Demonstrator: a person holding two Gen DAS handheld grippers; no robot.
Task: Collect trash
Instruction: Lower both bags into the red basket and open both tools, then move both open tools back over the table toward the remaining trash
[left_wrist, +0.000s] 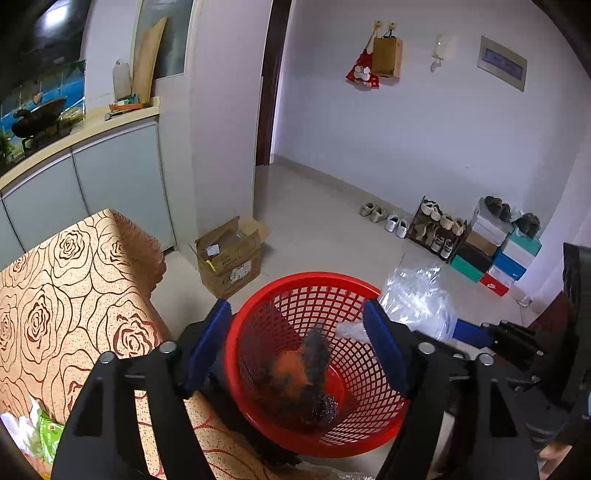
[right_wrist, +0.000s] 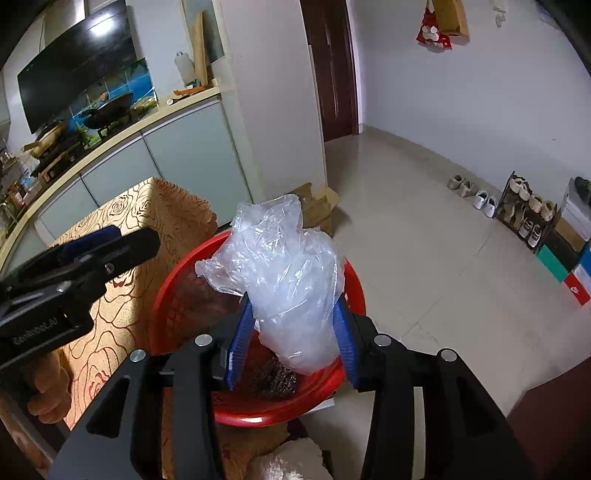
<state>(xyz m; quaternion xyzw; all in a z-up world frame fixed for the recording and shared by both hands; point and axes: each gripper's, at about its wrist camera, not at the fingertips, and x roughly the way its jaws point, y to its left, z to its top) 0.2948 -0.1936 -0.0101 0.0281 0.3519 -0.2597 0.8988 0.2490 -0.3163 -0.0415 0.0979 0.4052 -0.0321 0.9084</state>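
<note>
The right gripper (right_wrist: 291, 325) has its blue pads at the sides of a crumpled clear plastic bag (right_wrist: 284, 266), right over the red basket (right_wrist: 258, 417); I cannot tell if they pinch it or have let go. To do this well, keep the bag over the middle, open wide, and let it drop in. The left gripper (left_wrist: 297, 343) is open wide and empty above the basket. Inside lie orange and dark scraps (left_wrist: 306, 369). At 10 o'clock, farther off, a cardboard box (left_wrist: 231, 256) sits open.
</note>
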